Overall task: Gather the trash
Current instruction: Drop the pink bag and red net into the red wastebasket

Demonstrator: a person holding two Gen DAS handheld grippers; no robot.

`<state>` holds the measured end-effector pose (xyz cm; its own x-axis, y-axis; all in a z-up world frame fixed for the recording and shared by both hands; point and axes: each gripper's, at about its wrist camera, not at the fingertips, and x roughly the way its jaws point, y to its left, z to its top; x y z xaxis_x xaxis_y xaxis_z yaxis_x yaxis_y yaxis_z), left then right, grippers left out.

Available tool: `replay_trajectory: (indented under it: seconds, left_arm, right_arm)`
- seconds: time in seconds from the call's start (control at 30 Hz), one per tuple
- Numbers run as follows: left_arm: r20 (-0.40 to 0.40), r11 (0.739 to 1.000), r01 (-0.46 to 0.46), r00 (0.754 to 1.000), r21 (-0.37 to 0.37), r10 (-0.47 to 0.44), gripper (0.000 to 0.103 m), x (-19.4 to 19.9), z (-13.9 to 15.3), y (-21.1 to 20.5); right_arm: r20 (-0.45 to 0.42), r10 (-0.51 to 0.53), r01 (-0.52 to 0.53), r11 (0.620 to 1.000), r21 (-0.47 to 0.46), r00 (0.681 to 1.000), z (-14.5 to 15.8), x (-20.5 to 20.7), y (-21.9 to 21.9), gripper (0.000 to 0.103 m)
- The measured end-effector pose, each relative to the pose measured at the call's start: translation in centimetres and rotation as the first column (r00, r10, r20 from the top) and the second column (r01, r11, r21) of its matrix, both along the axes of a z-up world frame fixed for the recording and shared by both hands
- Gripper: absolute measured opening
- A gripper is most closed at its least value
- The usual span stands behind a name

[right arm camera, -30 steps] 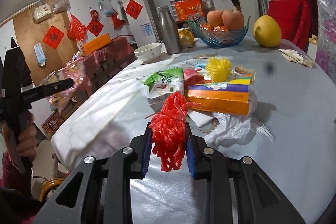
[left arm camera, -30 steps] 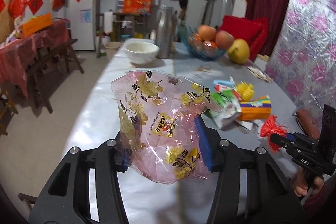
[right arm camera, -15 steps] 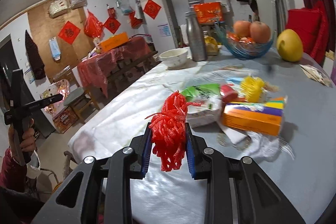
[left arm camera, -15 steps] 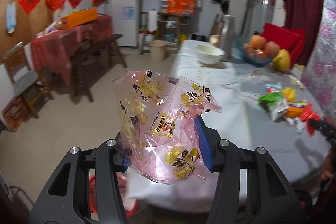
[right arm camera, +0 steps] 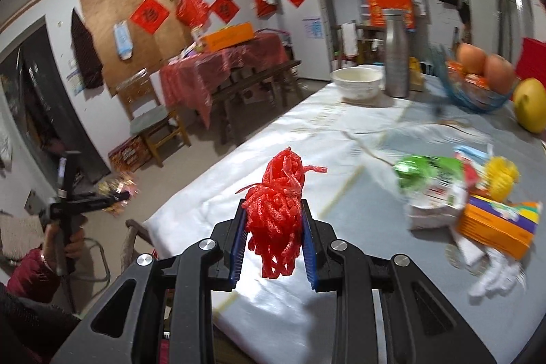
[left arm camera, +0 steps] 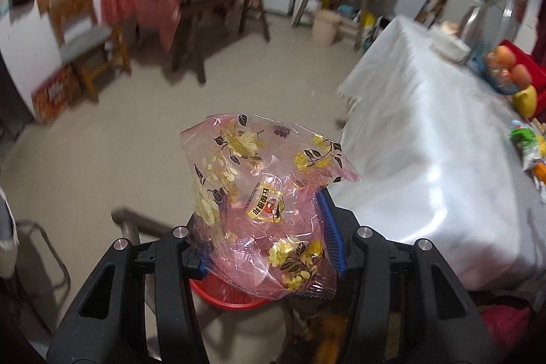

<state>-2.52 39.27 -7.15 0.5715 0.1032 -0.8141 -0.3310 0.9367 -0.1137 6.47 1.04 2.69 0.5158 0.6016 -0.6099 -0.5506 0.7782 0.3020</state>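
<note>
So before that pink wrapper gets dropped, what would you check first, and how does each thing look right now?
1. Left gripper grips the pink wrapper: ok, pads press both sides.
2. Red bin lies under the wrapper: ok, its rim shows just below, though most of it is hidden.
3. Bin has room: cannot tell, the inside is covered.
4. Right gripper holds the red string bundle: ok, clamped between the pads.
5. Right gripper is over the bin: not ok, it is above the table.
6. More trash remains: ok to plan for, a green packet and an orange box lie on the table.
</note>
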Motion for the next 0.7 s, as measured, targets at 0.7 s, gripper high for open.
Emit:
replay_trajectory:
  seconds: [0.7]
  left_arm:
    - [-0.142,0.995,-0.086,0.987,-0.047,0.079,0.09,-0.1,-6.9,4.6]
  right_arm:
    - [-0.096,0.331,-0.339,0.937,-0.083,0.939,-0.6,-1.5,16.3,0.029]
